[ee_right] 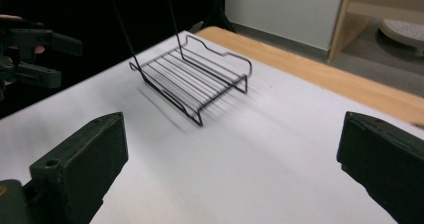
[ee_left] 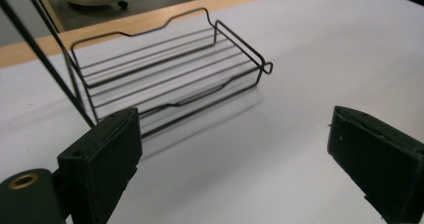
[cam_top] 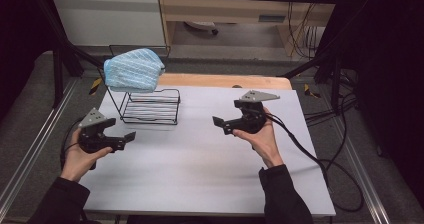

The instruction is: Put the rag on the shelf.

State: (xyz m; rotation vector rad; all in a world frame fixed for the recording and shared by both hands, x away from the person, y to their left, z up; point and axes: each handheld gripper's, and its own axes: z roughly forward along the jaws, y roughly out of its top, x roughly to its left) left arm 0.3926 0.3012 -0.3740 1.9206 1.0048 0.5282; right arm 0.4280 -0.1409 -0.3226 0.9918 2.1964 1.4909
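A black wire rack stands at the table's far left, its lower shelf bare. A light blue striped cloth is draped over the rack's top. My left gripper hovers in front of the rack, near the table's left edge, open with nothing between its jaws. My right gripper is held right of centre and points left toward the rack; it stands open and empty. The left gripper also appears far off in the right gripper view.
The white table has a wooden strip along its far edge. Black frame bars rise at both far corners. Cables trail off the table's right side.
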